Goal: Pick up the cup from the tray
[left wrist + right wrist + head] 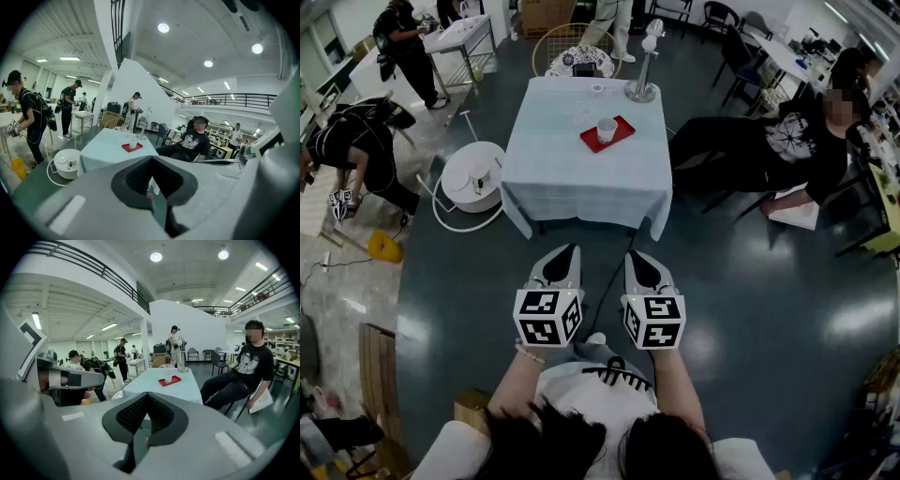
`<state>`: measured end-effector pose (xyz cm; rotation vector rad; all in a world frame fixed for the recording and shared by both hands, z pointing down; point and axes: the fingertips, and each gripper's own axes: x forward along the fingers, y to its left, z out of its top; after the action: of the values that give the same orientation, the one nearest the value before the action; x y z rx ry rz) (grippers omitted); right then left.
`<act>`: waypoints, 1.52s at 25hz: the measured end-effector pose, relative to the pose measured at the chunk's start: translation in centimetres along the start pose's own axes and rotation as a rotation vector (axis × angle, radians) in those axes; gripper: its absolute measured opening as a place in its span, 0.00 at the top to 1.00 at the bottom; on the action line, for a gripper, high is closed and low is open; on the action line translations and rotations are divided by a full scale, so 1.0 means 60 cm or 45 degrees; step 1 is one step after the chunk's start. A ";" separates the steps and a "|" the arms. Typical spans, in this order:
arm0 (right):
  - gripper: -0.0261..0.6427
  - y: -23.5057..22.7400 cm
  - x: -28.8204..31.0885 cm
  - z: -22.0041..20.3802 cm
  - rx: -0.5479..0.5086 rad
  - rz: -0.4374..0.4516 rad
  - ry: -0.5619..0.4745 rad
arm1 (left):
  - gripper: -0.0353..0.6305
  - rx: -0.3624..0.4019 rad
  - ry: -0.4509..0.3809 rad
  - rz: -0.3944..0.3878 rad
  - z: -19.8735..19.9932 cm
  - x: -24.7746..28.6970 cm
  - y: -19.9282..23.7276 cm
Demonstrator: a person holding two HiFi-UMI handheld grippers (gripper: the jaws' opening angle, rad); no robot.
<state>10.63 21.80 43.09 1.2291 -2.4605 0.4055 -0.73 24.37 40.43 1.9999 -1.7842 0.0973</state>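
Left tongs (566, 253), right tongs (638, 259) clenched, empty, well short of table (572, 173), likely start pose; white cup (607, 128) upright on red tray (623, 131) toward far edge

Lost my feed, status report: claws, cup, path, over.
Left claw and right claw shut, empty, short of pale-blue-clothed table. White cup upright on red flat tray, untouched. Silver metal stand behind, not blocking.

Cloth-draped table (572, 173), glossy red tray (624, 126), shiny dark floor (750, 281)
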 end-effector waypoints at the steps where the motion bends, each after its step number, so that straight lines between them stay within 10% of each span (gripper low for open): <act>1: 0.93 -0.003 0.000 -0.001 0.002 -0.003 -0.003 | 0.95 0.000 -0.002 -0.004 -0.003 0.001 -0.002; 18: 0.92 -0.010 0.004 0.002 0.035 0.065 -0.023 | 0.95 0.001 0.006 0.013 -0.010 0.006 -0.005; 25: 0.59 -0.011 0.018 0.015 0.041 0.123 -0.071 | 0.95 0.004 0.028 0.007 -0.016 0.029 0.001; 38: 0.43 -0.061 0.126 0.084 0.039 0.056 -0.138 | 0.95 0.016 0.061 -0.036 0.023 0.146 0.055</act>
<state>8.42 12.28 42.24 1.2414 -2.5859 0.3995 -2.86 15.56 43.18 2.0139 -1.7290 0.1466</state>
